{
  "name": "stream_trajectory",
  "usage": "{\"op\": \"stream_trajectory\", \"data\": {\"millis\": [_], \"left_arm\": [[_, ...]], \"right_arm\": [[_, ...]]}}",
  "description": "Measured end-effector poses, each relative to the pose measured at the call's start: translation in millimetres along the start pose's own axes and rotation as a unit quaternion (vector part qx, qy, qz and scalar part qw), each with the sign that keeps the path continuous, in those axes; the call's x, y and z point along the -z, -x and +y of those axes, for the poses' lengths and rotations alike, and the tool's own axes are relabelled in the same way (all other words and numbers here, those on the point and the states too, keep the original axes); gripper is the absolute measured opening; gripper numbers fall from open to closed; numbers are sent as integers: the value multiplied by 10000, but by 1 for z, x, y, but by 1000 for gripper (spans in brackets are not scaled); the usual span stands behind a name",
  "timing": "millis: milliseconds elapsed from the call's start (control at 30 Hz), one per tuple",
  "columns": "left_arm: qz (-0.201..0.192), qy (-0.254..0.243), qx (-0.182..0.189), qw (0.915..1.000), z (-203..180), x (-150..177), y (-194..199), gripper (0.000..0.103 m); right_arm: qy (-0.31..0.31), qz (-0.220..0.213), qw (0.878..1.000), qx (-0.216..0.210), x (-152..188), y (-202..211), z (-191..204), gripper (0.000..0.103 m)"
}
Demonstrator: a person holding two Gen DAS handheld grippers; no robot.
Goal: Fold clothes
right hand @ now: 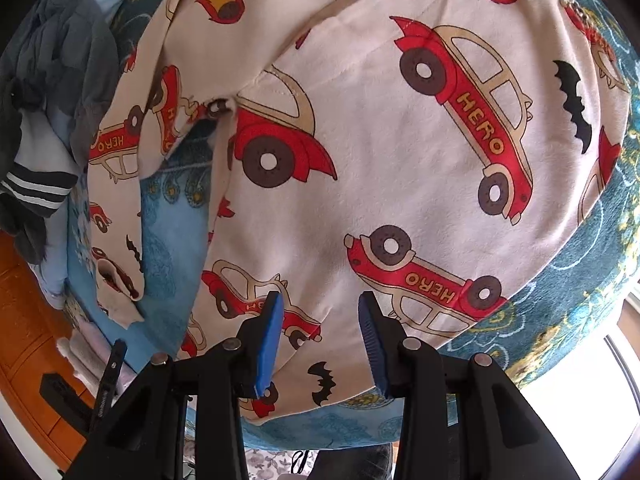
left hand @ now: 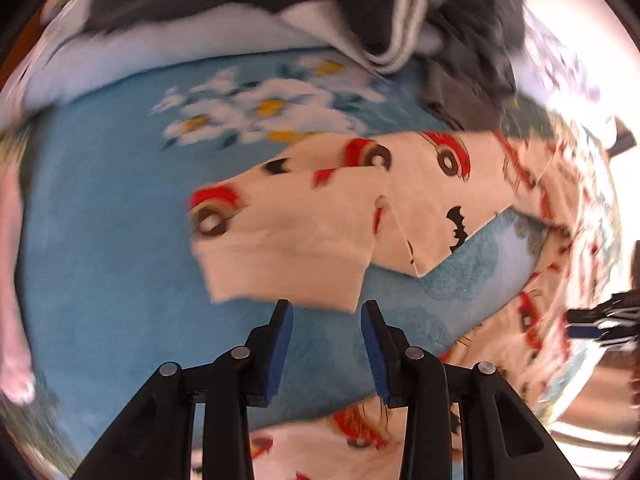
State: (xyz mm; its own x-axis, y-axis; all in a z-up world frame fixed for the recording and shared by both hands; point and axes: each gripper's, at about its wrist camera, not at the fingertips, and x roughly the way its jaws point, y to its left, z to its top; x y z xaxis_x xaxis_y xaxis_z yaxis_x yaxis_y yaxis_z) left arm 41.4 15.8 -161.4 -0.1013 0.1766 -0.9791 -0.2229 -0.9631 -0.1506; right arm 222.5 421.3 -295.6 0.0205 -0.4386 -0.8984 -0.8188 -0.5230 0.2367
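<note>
Cream car-print pants (right hand: 360, 152) lie spread on a blue blanket (left hand: 100, 220), legs parted, unfolded ahead of both sets of fingers; folding remains, though whether a fold was opened again cannot be told. Left gripper (left hand: 326, 312) and right gripper (right hand: 320, 304) hover with fingers apart, holding nothing. Left view alone shows the leg cuffs (left hand: 280, 276) just beyond its tips; right view shows the seat and a dark pile (right hand: 52, 80) far left.

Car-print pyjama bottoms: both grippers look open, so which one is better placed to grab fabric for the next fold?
Probably the right gripper: it is open directly over the pyjama bottoms. The left gripper, also open, sits over bare blue blanket, just short of a leg cuff.
</note>
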Motion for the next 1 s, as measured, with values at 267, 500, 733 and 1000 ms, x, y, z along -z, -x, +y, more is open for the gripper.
{"op": "stream_trajectory", "data": {"millis": [267, 500, 733, 1000], "left_arm": [[322, -683, -422, 9963, -14, -6, -32, 40], [236, -709, -237, 9969, 1, -2, -27, 31], [-125, -204, 623, 9978, 32, -8, 0, 6], [-1260, 2230, 1542, 9543, 152, -30, 57, 6]], "right_arm": [[-90, -72, 9999, 18, -7, 14, -8, 40], [-223, -118, 9997, -42, -11, 23, -15, 40], [-210, -98, 9997, -55, -12, 29, -18, 40], [-149, -154, 9998, -57, -19, 45, -22, 40]]}}
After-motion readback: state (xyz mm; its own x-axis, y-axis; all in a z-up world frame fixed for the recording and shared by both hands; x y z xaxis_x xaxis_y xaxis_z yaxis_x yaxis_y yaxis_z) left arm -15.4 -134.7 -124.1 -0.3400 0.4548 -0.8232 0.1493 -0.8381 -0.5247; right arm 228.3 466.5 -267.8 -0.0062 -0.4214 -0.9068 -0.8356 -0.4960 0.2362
